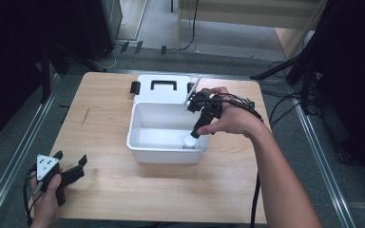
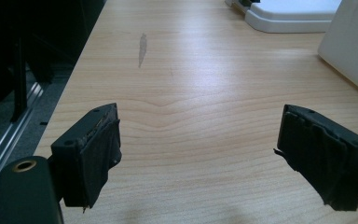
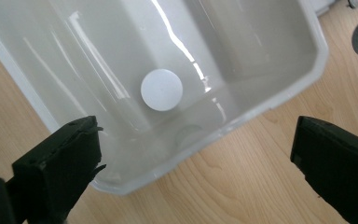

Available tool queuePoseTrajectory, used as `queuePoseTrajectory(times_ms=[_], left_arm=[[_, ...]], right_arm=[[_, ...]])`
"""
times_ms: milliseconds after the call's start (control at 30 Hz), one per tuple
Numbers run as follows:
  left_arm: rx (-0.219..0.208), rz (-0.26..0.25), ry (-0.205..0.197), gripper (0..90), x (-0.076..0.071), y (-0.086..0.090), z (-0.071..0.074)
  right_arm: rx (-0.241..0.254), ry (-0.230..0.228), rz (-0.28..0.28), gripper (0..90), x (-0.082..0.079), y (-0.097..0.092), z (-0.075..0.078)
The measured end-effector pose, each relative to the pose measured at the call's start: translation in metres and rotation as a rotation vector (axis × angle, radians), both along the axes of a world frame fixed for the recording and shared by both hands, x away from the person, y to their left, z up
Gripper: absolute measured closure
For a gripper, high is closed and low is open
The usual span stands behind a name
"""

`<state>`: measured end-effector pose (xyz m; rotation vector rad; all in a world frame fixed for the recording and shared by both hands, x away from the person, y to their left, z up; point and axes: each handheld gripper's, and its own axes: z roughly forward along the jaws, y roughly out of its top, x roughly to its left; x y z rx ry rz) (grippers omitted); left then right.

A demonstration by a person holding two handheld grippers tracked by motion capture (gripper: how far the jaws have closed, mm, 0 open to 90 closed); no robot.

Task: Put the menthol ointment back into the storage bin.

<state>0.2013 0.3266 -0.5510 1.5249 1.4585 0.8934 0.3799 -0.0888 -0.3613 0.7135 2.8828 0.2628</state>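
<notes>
A white plastic bin (image 1: 138, 142) stands open in the middle of the wooden table. Inside it, near the front right corner, sits a small white round object (image 1: 189, 141), which appears as a flat white disc (image 3: 161, 89) in the right gripper view. My right gripper (image 1: 196, 132) hangs over that corner, pointing down. In its own view the right gripper (image 3: 196, 154) is open wide, above the disc and not touching it. My left gripper (image 1: 71, 159) rests low at the table's front left. The left gripper (image 2: 196, 135) is open over bare wood and holds nothing.
The bin's white lid (image 1: 164, 88) with a black handle lies flat behind the bin, and its edge (image 2: 298, 14) shows in the left gripper view. A grey smudge (image 2: 142, 46) marks the wood. Cables and black stands lie on the floor around the table.
</notes>
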Motion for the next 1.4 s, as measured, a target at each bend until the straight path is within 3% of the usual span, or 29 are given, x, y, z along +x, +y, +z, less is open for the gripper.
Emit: queuePoseTrajectory(times_ms=[133,567,933,1233,1400], left_arm=[[0.000,0.001,-0.001,14.0,0.000,0.000,0.000],[-0.004,0.002,0.002,13.9,0.000,0.000,0.000],[-0.007,0.004,0.005,13.9,0.000,0.001,0.000],[-0.005,0.004,0.004,13.9,0.000,0.001,0.000],[-0.005,0.002,0.004,14.0,0.000,0.001,0.000]], right_arm=[[0.013,-0.008,-0.050,1.1,0.000,-0.015,0.003],[0.080,-0.012,-0.138,1.1,-0.001,-0.062,-0.003],[0.141,-0.030,-0.236,1.1,-0.003,-0.100,-0.021],[0.173,-0.056,-0.288,1.2,-0.010,-0.122,-0.039],[0.198,-0.062,-0.361,1.2,-0.017,-0.137,-0.053]])
